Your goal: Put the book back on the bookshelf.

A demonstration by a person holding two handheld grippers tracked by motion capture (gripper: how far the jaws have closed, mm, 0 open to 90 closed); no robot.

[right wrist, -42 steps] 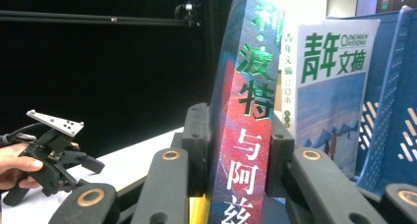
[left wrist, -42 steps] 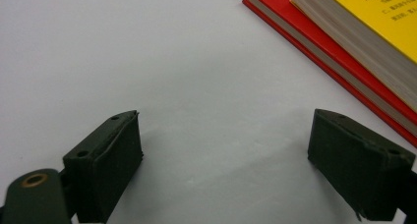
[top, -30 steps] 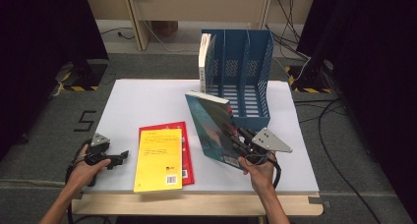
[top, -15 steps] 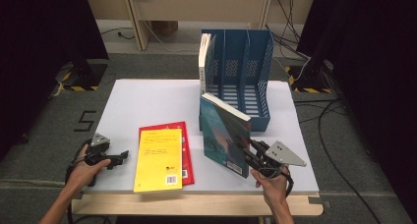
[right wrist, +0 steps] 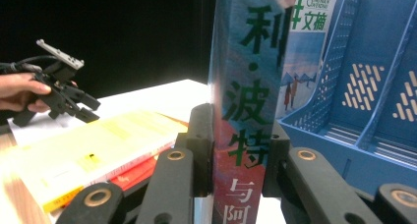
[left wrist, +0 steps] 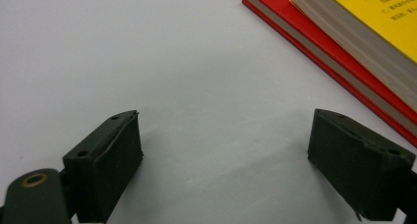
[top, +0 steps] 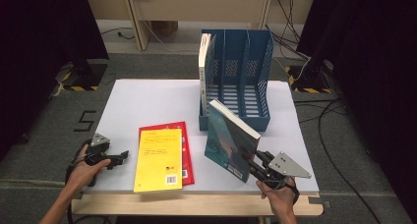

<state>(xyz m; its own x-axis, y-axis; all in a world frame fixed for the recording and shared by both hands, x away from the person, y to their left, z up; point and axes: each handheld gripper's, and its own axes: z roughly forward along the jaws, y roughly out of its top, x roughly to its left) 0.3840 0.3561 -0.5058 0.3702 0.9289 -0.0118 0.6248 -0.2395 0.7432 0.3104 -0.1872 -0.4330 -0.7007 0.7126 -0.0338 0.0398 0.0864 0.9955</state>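
Holding the teal book (top: 227,140) by its spine, your right gripper (top: 255,166) has both jaws pressed flat against the cover near the lower edge, as the right gripper view shows (right wrist: 241,111). You have the book standing upright and lifted above the front right part of the worktop (top: 147,101), just in front of the blue file rack (top: 236,81). One book (top: 205,62) already stands in the rack's leftmost slot. Your left gripper (top: 118,157) rests low over the worktop's front left corner, its jaws spread wide with nothing but bare surface between them. Just beside it lies a yellow book (top: 160,157) stacked on a red book (top: 184,145), whose edges show at the upper right of the left gripper view.
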